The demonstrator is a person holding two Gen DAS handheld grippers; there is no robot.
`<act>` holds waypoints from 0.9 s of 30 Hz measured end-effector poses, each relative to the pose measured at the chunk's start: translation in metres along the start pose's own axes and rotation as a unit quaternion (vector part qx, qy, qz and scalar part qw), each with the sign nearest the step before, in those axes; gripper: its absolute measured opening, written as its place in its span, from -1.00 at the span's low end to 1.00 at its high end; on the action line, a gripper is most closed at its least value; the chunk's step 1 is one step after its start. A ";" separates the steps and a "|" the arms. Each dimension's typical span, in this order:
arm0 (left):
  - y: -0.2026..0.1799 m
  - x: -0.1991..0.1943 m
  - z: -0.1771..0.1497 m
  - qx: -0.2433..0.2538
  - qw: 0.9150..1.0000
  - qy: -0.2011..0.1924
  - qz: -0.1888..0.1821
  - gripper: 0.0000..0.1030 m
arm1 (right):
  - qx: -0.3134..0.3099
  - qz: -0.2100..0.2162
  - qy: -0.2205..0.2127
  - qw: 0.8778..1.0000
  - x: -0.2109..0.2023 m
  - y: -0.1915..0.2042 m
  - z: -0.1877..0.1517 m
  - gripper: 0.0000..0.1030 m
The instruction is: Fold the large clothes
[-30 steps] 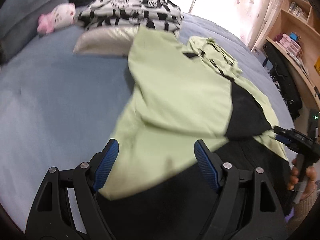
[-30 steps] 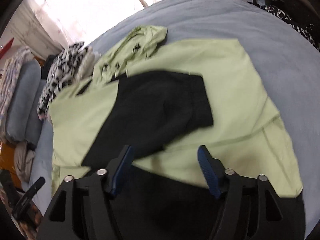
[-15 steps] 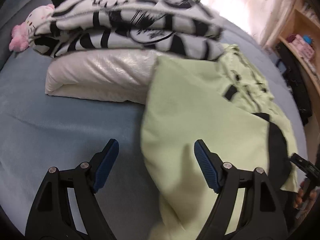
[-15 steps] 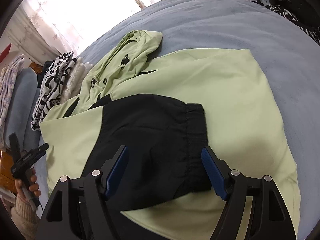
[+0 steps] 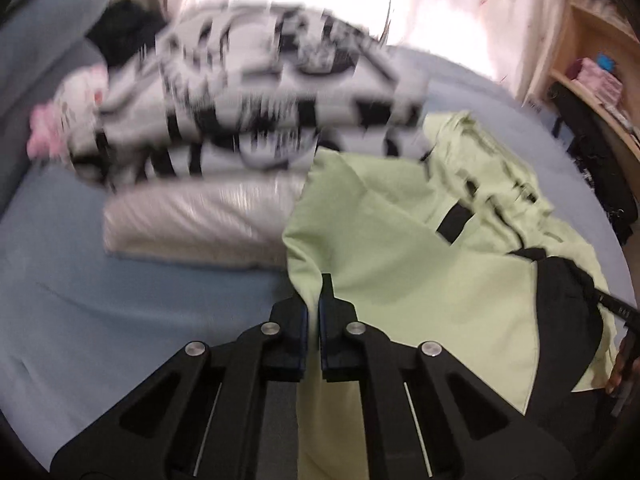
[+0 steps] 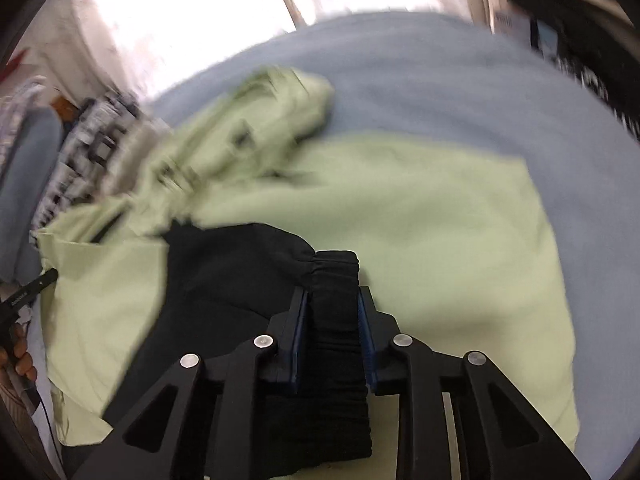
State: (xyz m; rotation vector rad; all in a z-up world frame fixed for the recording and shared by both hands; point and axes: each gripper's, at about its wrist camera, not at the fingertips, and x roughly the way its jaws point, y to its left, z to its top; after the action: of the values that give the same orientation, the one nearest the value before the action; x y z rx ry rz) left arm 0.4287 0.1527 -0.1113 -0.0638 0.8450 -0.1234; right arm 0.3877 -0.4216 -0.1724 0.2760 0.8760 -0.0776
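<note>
Grippers | your left gripper (image 5: 314, 300) is pinched tight on the green jacket (image 5: 392, 264) edge | your right gripper (image 6: 332, 308) is closing on its black cuff (image 6: 335, 280), cuff between the pads | jacket lies mid-bed (image 6: 420, 80) | striped clothes (image 5: 256, 108) sit at the far edge.

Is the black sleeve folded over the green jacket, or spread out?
Folded over: the black sleeve lies across the green jacket.

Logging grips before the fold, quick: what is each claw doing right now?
Left claw: shut on the pale green jacket's edge.
Right claw: closing on the black ribbed sleeve cuff, pads pressing it.
</note>
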 end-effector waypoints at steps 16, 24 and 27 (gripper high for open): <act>0.007 -0.006 -0.027 0.004 0.998 0.026 0.058 -0.89 | -0.011 -0.047 0.002 0.999 -0.015 0.010 -0.009 0.15; -0.017 -0.066 -0.036 -0.018 1.000 0.001 0.000 -0.89 | -0.050 0.041 -0.002 0.998 -0.046 0.069 -0.025 -0.03; -0.052 -0.059 -0.050 -0.023 0.999 0.017 -0.038 -0.89 | -0.074 0.081 0.012 0.994 -0.039 0.112 -0.034 -0.10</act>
State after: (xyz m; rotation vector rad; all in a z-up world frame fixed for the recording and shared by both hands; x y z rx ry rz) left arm 0.3482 0.1084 -0.0947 -0.1370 0.8786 -0.1776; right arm 0.3573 -0.3062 -0.1400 0.2089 0.8751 0.1407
